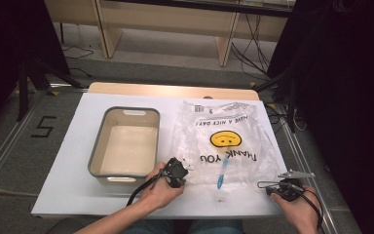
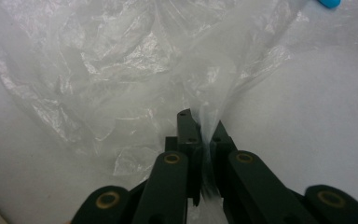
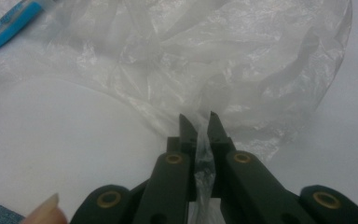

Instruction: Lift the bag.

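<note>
Lay crumpled and see-through on the right half of the white table (image 1: 68, 185): a thin plastic bag (image 1: 224, 122), printed with a yellow smiley face (image 1: 225, 139) and the words "THANK YOU" and "HAVE A NICE DAY", all reading upside down from the near edge. Ran lengthwise from the near edge toward the far edge, mouth at the near end, closed bottom at the far end. Held a blue toothbrush (image 1: 222, 171) inside, long axis also near to far, just past the lettering. Was pinched at its near-left handle by the left gripper (image 2: 201, 128), jaws narrow with a strip of film clamped between them. Was pinched at its near-right corner by the right gripper (image 3: 199, 125), jaws likewise nearly closed on a twisted strand of plastic. Stood just left of the bag, toward the left half of the table: a grey-rimmed cream tub (image 1: 102, 129), long side near to far.
</note>
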